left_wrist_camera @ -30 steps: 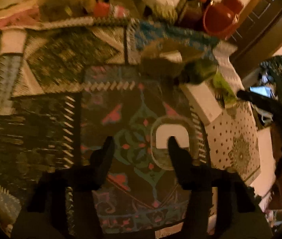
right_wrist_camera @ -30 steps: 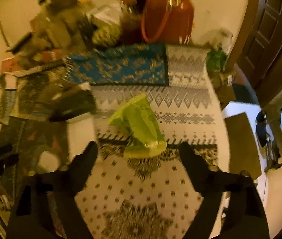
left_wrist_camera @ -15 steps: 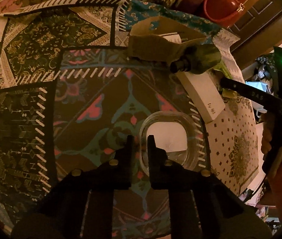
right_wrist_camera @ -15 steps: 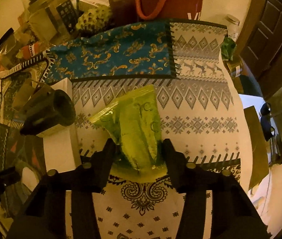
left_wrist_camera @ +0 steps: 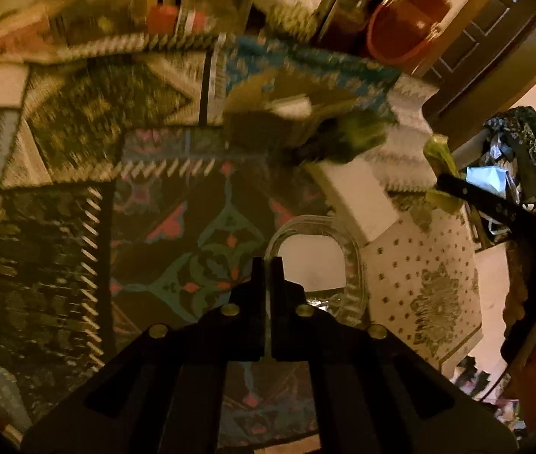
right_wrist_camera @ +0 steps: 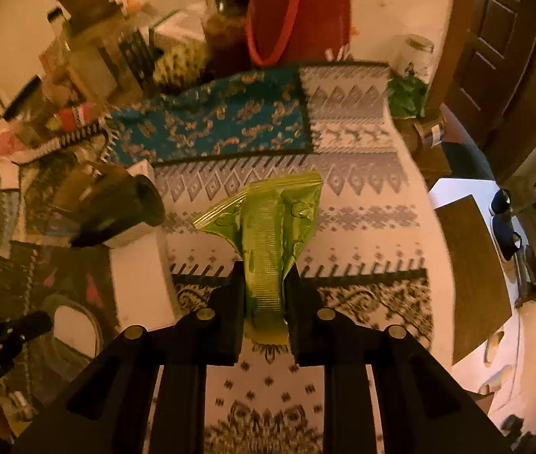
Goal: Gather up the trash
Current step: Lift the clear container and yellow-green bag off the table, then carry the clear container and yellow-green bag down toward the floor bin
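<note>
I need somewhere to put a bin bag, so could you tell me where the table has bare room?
Free cloth: the white patterned stretch beyond the green wrapper, up to the blue cloth panel. Crowded: the far edge by the red jug and sauce bottle, and left around the dark cup.

Table under patterned cloths point(right_wrist_camera: 358, 189); white box point(right_wrist_camera: 135, 272), red jug point(right_wrist_camera: 298, 11).

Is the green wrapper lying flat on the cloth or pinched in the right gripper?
Pinched: the right gripper squeezes the green wrapper between both fingers.
</note>
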